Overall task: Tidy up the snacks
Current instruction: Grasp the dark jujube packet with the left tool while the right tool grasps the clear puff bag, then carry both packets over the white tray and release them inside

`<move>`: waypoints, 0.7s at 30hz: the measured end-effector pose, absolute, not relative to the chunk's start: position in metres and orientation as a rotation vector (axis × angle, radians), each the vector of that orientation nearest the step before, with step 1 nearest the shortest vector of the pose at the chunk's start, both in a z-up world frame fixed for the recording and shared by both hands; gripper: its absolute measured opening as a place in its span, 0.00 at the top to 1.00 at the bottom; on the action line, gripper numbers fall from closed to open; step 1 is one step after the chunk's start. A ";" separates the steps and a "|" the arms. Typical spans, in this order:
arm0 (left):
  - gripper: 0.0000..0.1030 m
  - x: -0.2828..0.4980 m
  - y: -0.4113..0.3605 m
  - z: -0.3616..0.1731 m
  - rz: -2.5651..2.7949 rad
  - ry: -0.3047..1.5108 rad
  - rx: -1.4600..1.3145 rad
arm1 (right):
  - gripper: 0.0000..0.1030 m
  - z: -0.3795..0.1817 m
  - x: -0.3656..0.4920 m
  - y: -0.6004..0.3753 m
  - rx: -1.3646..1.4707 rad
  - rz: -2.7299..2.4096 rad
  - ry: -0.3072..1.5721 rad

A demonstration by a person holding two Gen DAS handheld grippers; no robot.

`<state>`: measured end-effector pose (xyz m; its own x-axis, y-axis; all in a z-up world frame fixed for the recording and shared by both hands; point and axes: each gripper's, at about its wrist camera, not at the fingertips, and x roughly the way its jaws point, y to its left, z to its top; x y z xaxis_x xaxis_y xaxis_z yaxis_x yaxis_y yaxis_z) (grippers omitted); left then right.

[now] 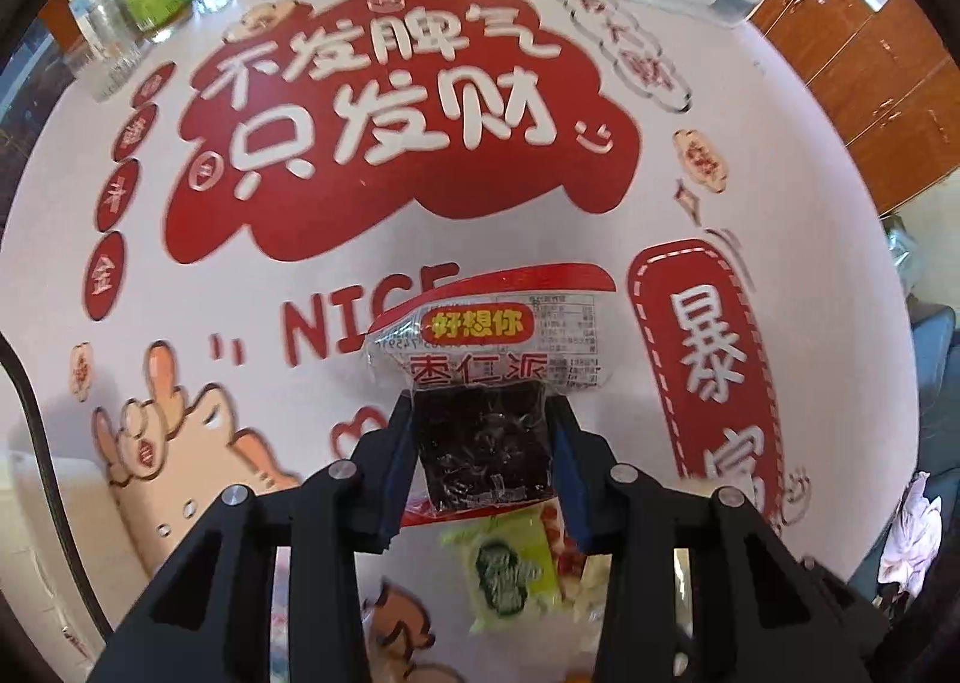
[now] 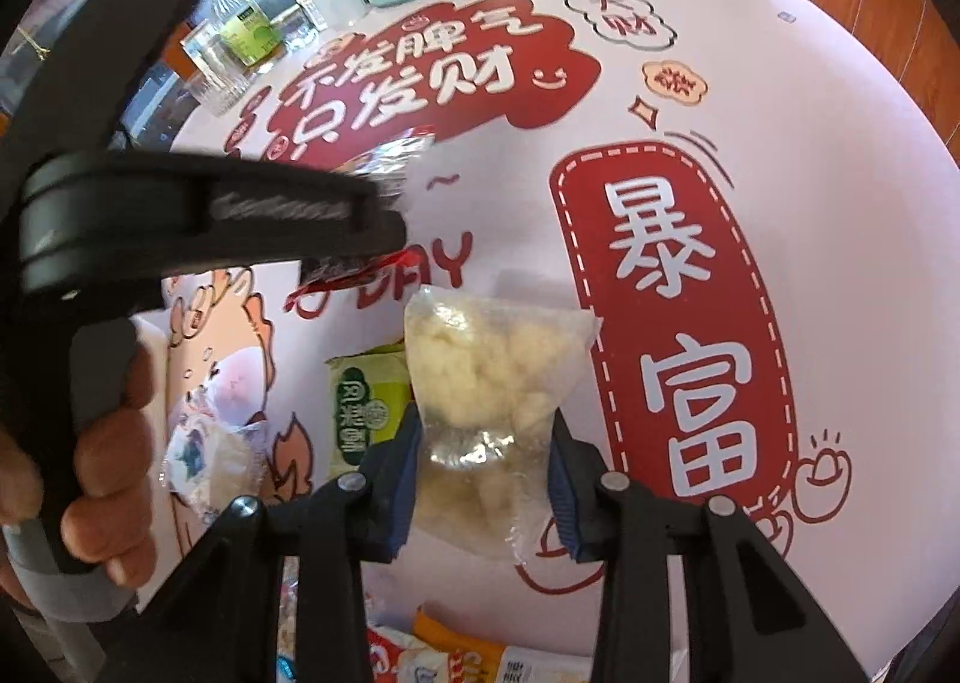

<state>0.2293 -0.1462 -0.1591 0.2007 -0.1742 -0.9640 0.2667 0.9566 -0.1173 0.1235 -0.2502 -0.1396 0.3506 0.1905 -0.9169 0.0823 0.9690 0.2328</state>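
Jaws, left gripper (image 1: 480, 437): clamped on red date-snack packet (image 1: 489, 359). Right gripper (image 2: 485, 461): clamped on clear bag of pale puffs (image 2: 480, 377).

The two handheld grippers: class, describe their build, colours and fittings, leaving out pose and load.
The left gripper and the right gripper each have matte black angular plastic fingers with triangular cut-outs, round silver pivot bolts and blue pads on the inner faces. In the right wrist view the left gripper has a black pistol-style handle.
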 end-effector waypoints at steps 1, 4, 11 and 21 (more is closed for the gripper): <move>0.62 0.224 -0.140 -0.149 -0.317 1.316 0.078 | 0.64 -0.136 0.121 -0.249 0.256 0.073 1.208; 0.62 0.215 -0.126 -0.127 -0.329 1.272 0.078 | 0.64 -0.122 0.112 -0.246 0.258 0.084 1.189; 0.62 0.168 -0.081 -0.068 -0.355 1.160 0.061 | 0.64 -0.089 0.096 -0.221 0.237 0.129 1.138; 0.61 0.105 0.035 -0.021 -0.238 1.041 0.041 | 0.64 -0.051 0.075 -0.144 0.158 0.255 1.090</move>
<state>0.1045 0.0354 -0.0212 0.4822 -0.1760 -0.8582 0.2144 0.9735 -0.0792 0.0752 -0.1444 -0.0508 0.4375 0.2814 -0.8541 -0.1270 0.9596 0.2511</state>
